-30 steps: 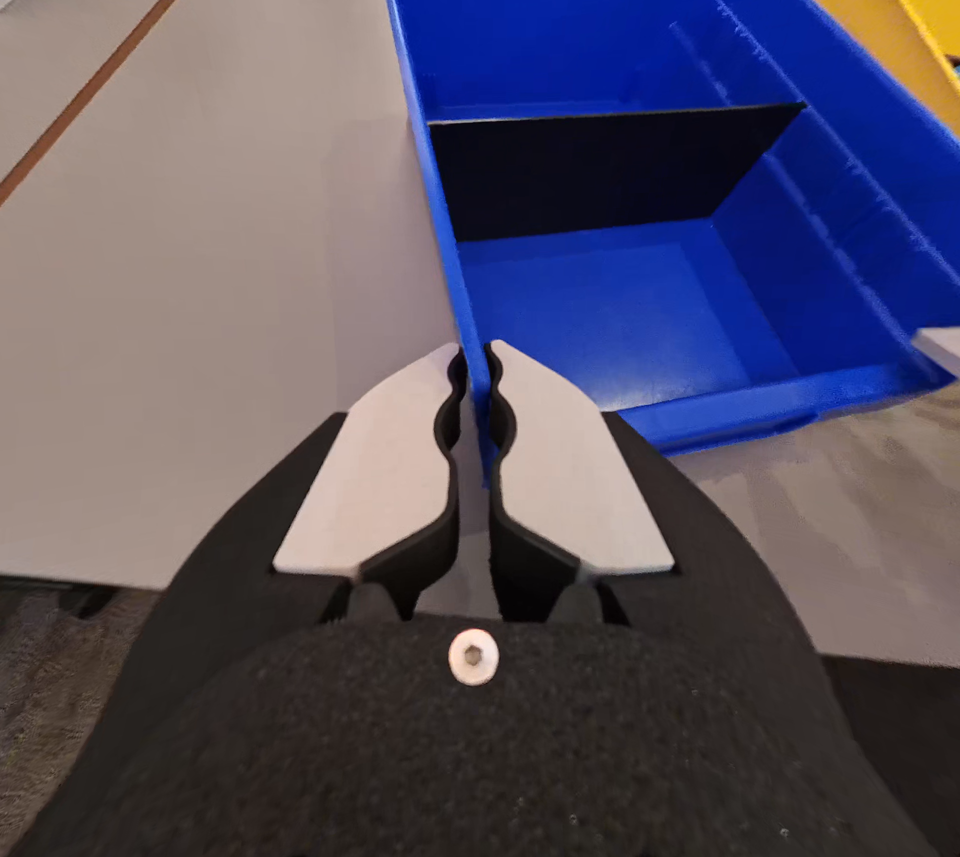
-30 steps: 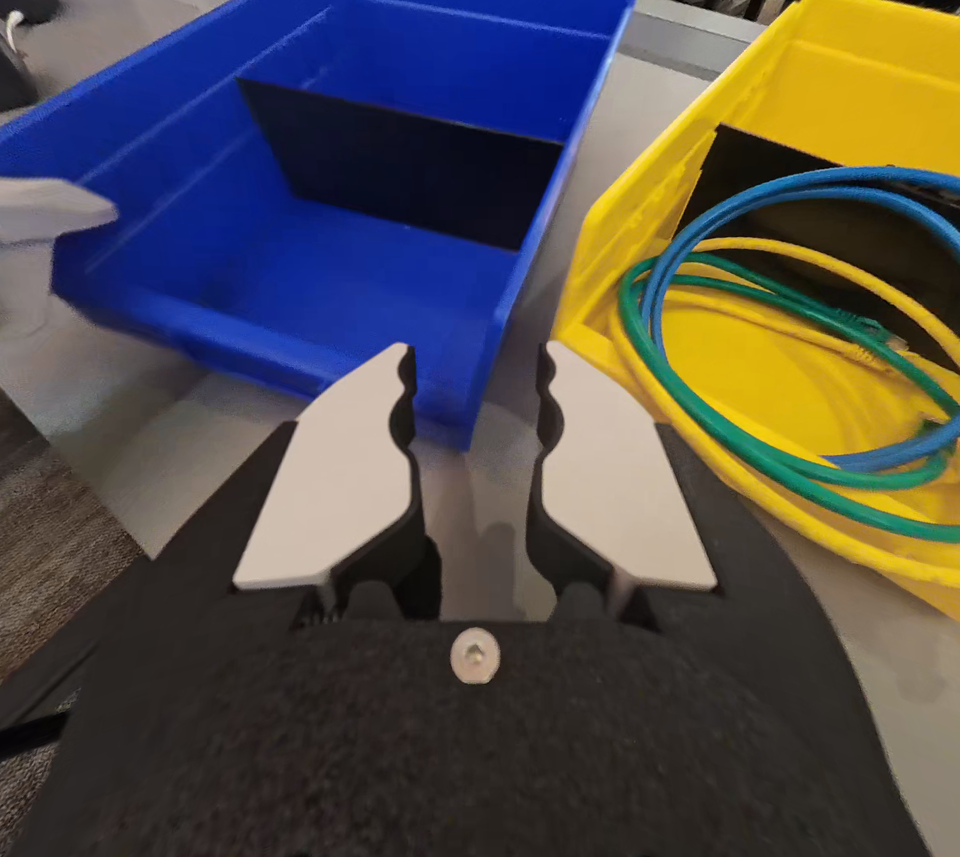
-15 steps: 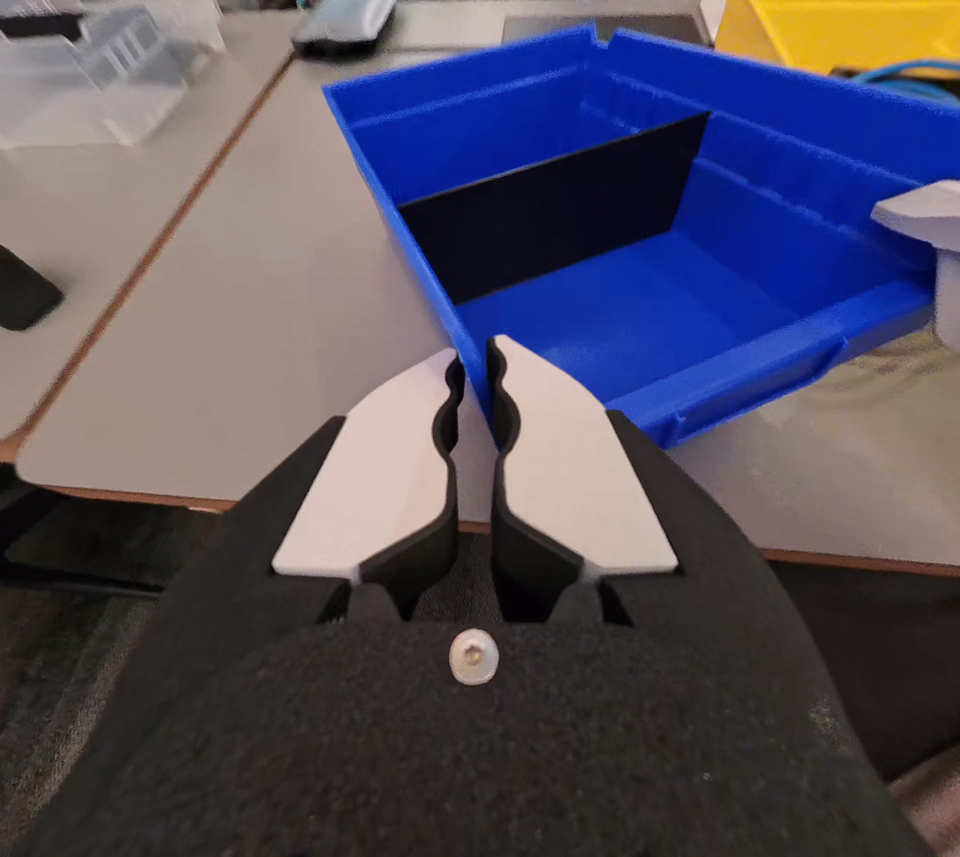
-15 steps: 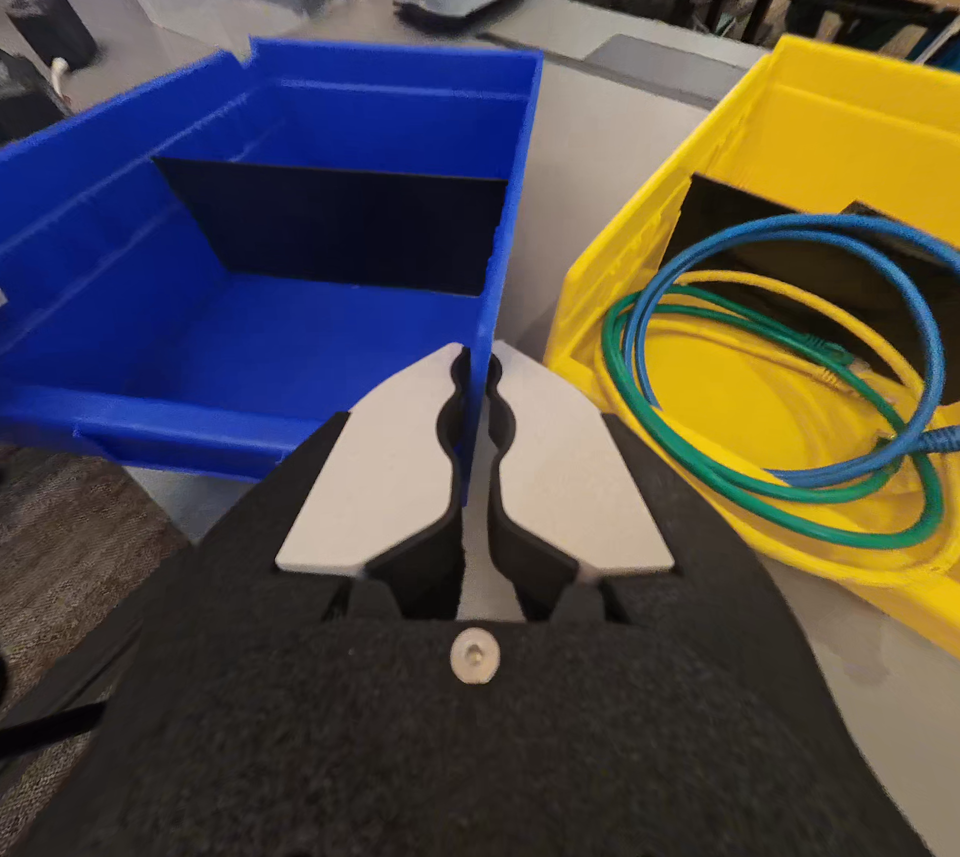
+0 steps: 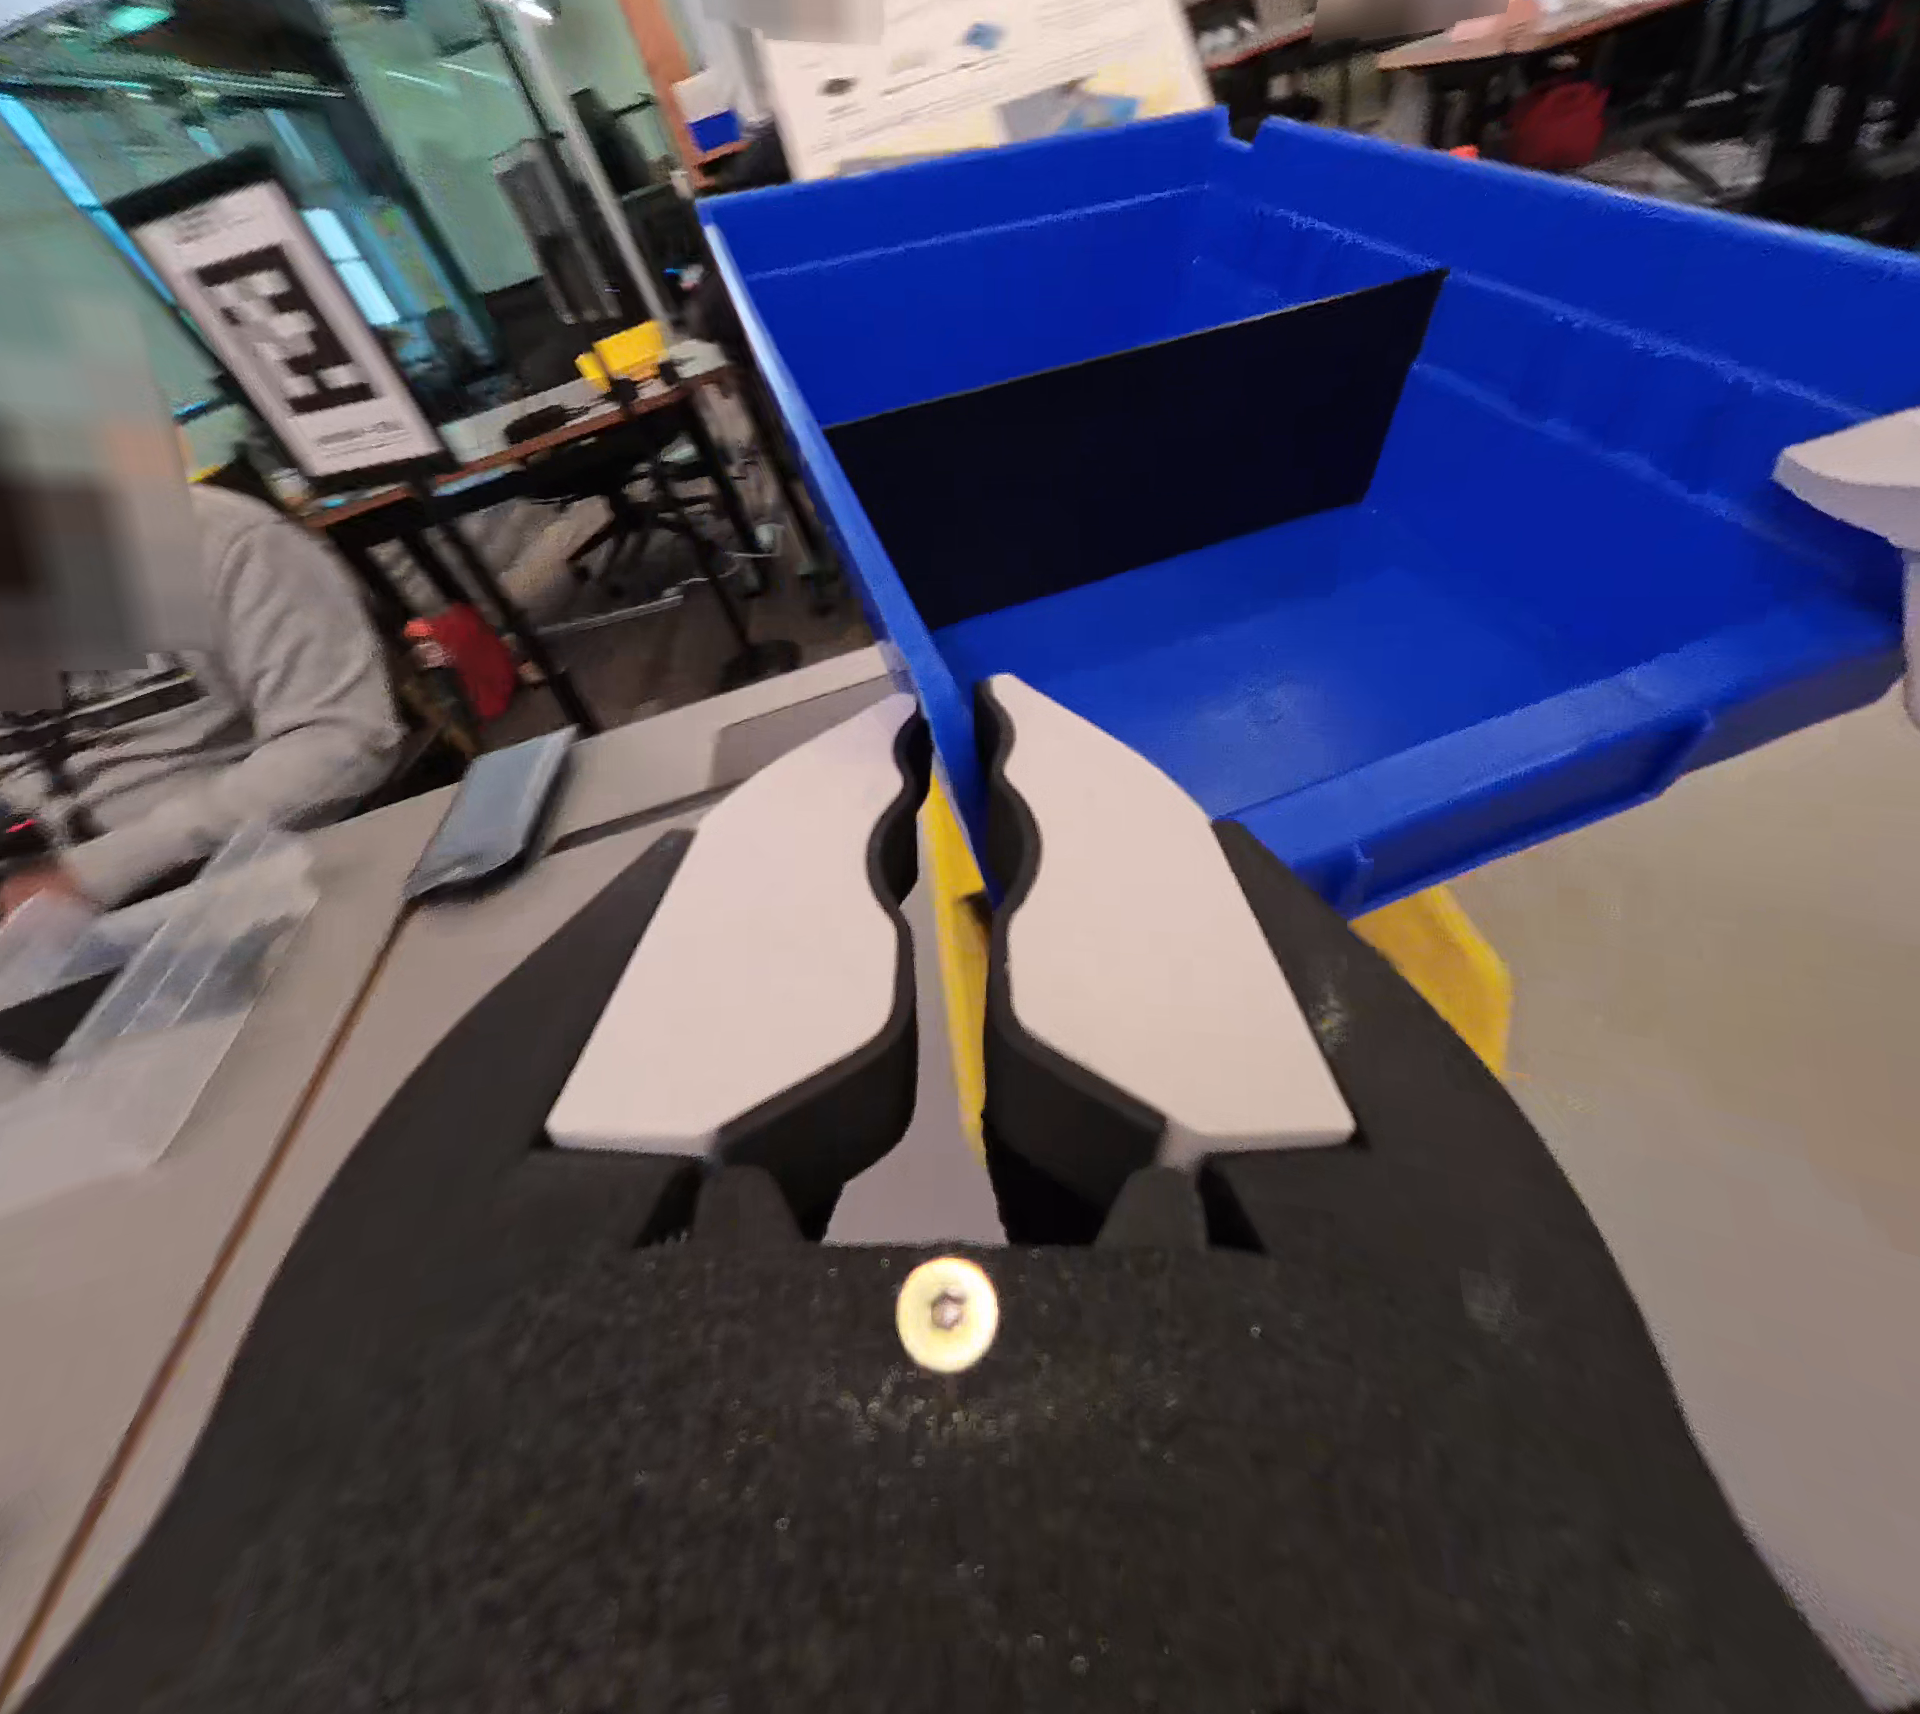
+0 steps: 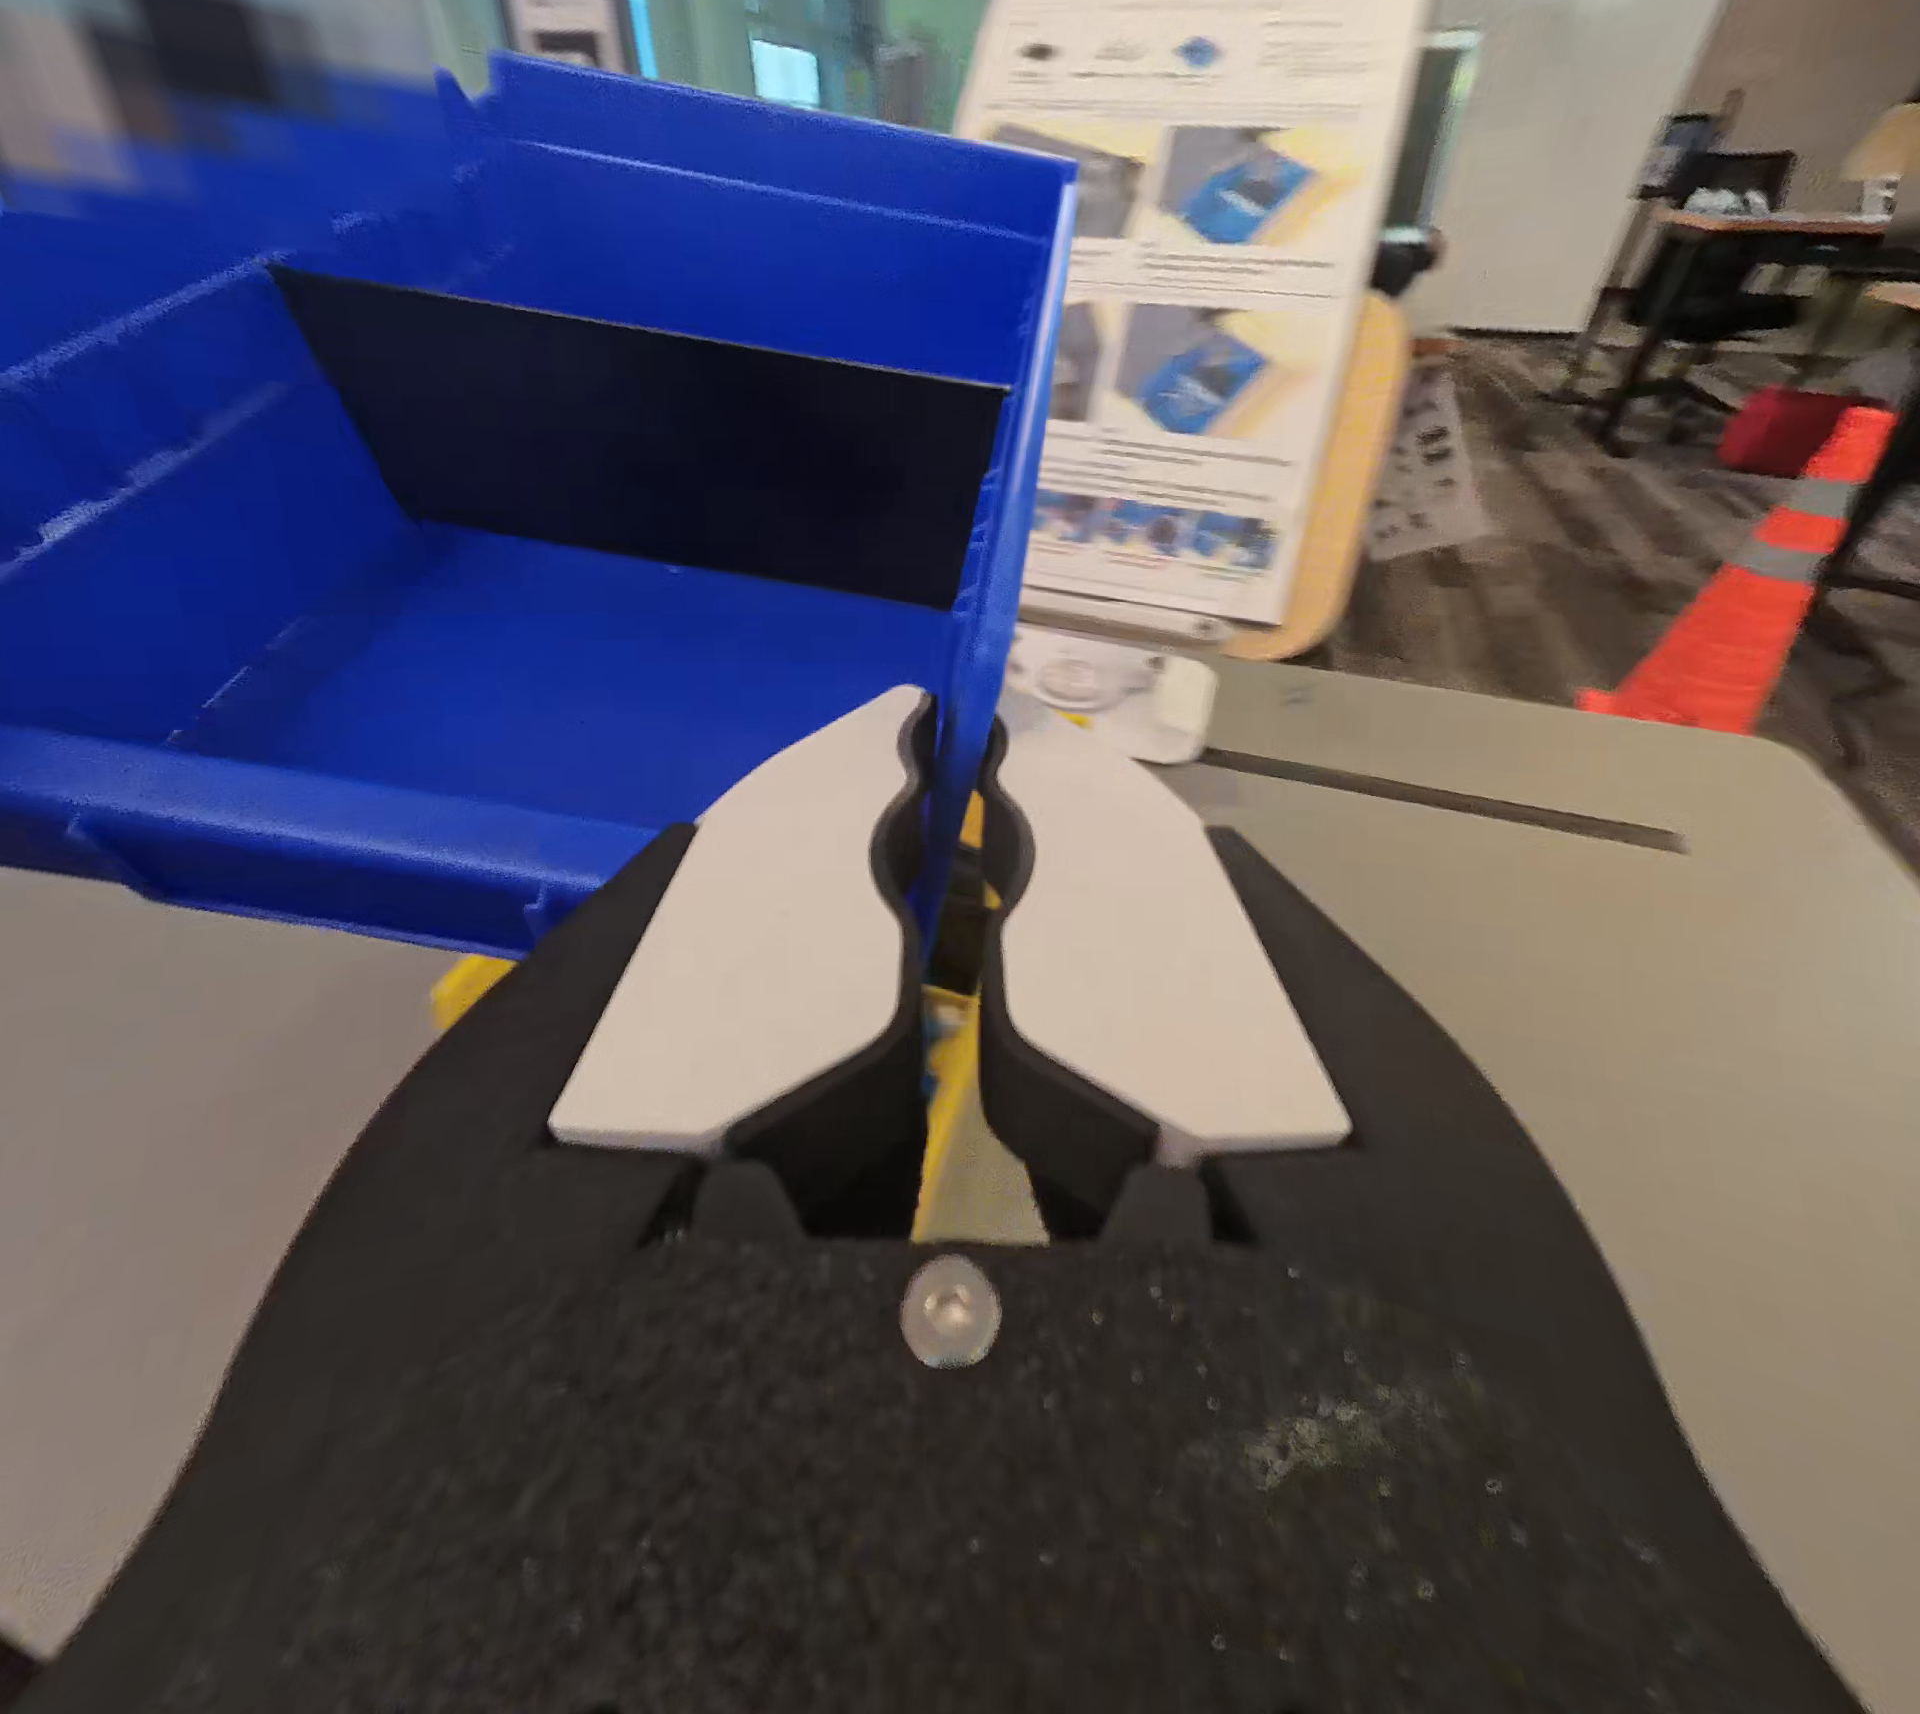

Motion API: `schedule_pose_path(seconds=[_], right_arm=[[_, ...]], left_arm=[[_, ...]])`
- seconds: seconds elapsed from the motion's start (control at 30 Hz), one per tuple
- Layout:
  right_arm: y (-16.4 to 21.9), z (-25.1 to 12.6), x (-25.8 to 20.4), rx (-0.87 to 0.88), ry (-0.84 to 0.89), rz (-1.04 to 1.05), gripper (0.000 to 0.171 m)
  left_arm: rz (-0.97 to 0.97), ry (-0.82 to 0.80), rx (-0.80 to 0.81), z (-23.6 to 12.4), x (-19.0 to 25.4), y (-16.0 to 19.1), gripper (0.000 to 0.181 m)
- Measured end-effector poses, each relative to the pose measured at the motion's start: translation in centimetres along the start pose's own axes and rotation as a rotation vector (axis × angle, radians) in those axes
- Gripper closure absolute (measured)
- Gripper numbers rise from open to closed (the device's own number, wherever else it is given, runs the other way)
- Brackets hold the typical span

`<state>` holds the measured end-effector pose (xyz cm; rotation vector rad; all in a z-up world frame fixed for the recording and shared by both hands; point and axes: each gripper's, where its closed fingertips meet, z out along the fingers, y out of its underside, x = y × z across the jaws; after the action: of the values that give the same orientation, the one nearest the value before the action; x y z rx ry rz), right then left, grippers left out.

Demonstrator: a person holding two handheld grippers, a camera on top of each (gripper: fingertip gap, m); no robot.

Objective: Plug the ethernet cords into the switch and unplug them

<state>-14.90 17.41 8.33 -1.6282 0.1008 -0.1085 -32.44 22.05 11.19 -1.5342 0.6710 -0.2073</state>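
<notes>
Nearest to us, our left gripper (image 5: pixel 951 729) has its fingers (image 5: pixel 790 916) drawn narrow and clamped on the left side wall of the blue bin (image 5: pixel 1351 646), at its front corner. Our right gripper (image 6: pixel 954 734) grips the opposite side wall the same way, its fingers (image 6: pixel 1132 926) pinched on the thin blue edge. Between the two of us the bin hangs raised above the grey table (image 6: pixel 1558 989), tilted with its open front toward us. A black divider (image 5: pixel 1122 438) crosses its middle, and both compartments hold nothing. Just under the bin, a yellow bin (image 5: pixel 1439 958) shows in slivers below the blue floor and through the gaps between our fingers. We cannot see the ethernet cords or the switch in either view. Farther off stand a poster board (image 6: pixel 1195 262), an orange cone (image 6: pixel 1745 604) and a seated person in a grey sleeve (image 5: pixel 281 656).
</notes>
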Motion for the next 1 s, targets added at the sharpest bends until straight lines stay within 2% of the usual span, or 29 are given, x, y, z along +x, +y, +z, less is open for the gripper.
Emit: schedule_pose_path(seconds=[0.1, 0.23, 0.37, 0.47, 0.53, 0.63, 0.73, 0.8, 0.9, 1.0], right_arm=[[-0.3, -0.5, 8.6, -0.096, 0.119, -0.03, 0.165], [2.1, -1.0, 20.3, -0.233, 0.261, 0.004, 0.166], [9.0, -1.7, 30.1, -0.407, 0.366, 0.14, 0.167], [14.0, -2.0, 35.0, -0.496, 0.395, 0.094, 0.167], [16.3, -1.9, 36.9, -0.486, 0.388, 0.063, 0.167], [18.8, -1.6, 37.7, -0.395, 0.316, 0.09, 0.167], [21.9, -2.5, 37.6, -0.477, 0.233, 0.218, 0.168], [23.7, -3.1, 37.3, -0.556, 0.192, 0.331, 0.16], [23.8, -2.9, 37.3, -0.491, 0.169, 0.393, 0.159], [22.9, -3.0, 37.7, -0.43, 0.18, 0.501, 0.157]], left_arm=[[-0.014, 0.128, -0.021, 5.0, 7.2, -2.5, 0.174], [-0.014, 0.26, -0.071, 11.4, 18.1, -2.6, 0.173], [0.062, 0.319, -0.168, 16.4, 28.7, 1.7, 0.173], [0.092, 0.37, -0.247, 18.1, 34.5, 6.2, 0.171], [0.061, 0.405, -0.25, 18.2, 36.9, 8.4, 0.17], [0.143, 0.331, -0.216, 17.9, 38.0, 9.9, 0.169], [0.109, 0.38, -0.265, 17.2, 39.2, 11.9, 0.17], [0.119, 0.425, -0.287, 16.7, 40.1, 13.4, 0.168], [0.2, 0.411, -0.208, 16.3, 40.2, 13.4, 0.167], [0.095, 0.487, -0.27, 15.4, 40.4, 13.1, 0.165]])
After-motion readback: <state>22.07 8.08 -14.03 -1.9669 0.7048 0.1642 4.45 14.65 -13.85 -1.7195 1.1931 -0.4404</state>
